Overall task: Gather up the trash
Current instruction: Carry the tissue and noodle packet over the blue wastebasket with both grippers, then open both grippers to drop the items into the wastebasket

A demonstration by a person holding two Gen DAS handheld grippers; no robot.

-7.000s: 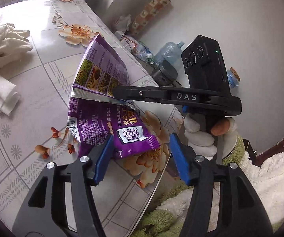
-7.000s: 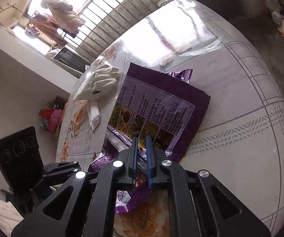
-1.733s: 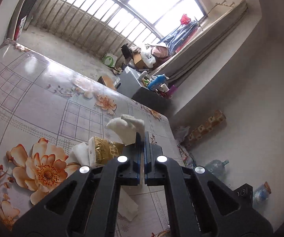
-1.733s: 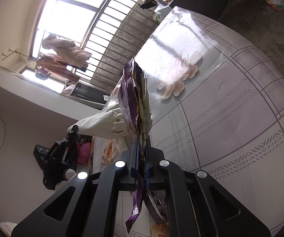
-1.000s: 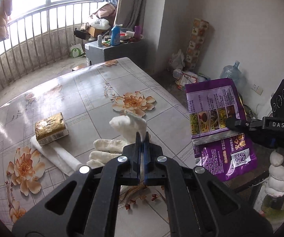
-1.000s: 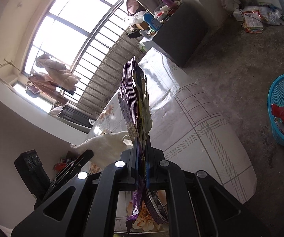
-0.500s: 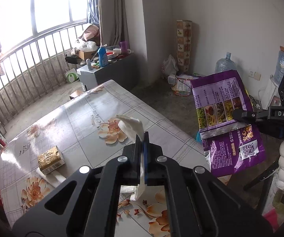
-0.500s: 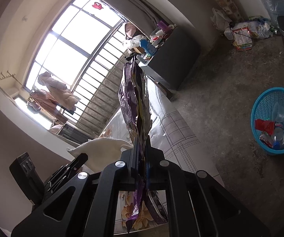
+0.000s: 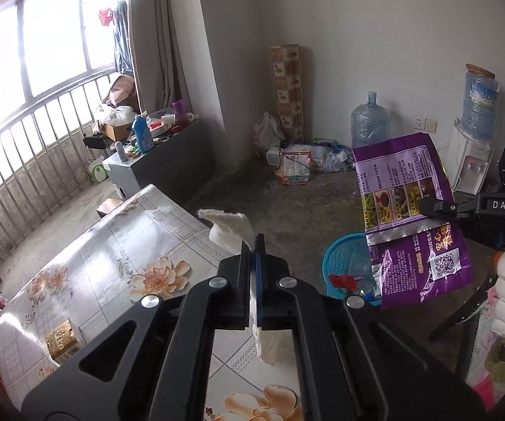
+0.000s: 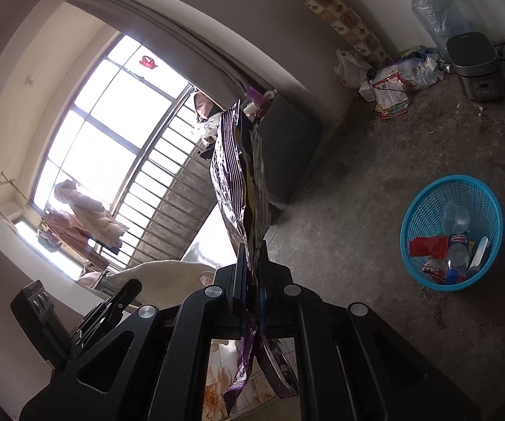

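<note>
Room: a bare concrete floor (image 9: 259, 189), white walls and a barred window (image 9: 41, 80) are seen; a low cabinet (image 9: 161, 165) cluttered with bottles stands by the curtain.
Table: a table (image 9: 105, 245) covered in a glossy floral cloth is seen at the lower left of the left wrist view; a small gold packet (image 9: 61, 340) lies near its edge.
Left gripper: the left gripper (image 9: 253, 242) is clamped tight on a crumpled white tissue (image 9: 229, 229), which sticks out above the blue pads and hangs below them, held up over the table edge.
Right gripper: the right gripper (image 10: 252, 252) is closed on a purple snack bag (image 10: 233, 175), seen edge-on in its own view; in the left wrist view the bag (image 9: 403, 210) is shown flat, held in the air well off the table.
Basket: a blue plastic basket (image 10: 427, 207) stands on the floor, already holding a red wrapper, plastic bottles and a clear cup; in the left wrist view it (image 9: 340, 259) is partly hidden behind the purple bag.
Background: 2 large water bottles are seen, 1 on the floor (image 9: 370, 122) and 1 on a dispenser (image 9: 480, 101); loose bags and papers (image 9: 294, 165) lie at the wall.
</note>
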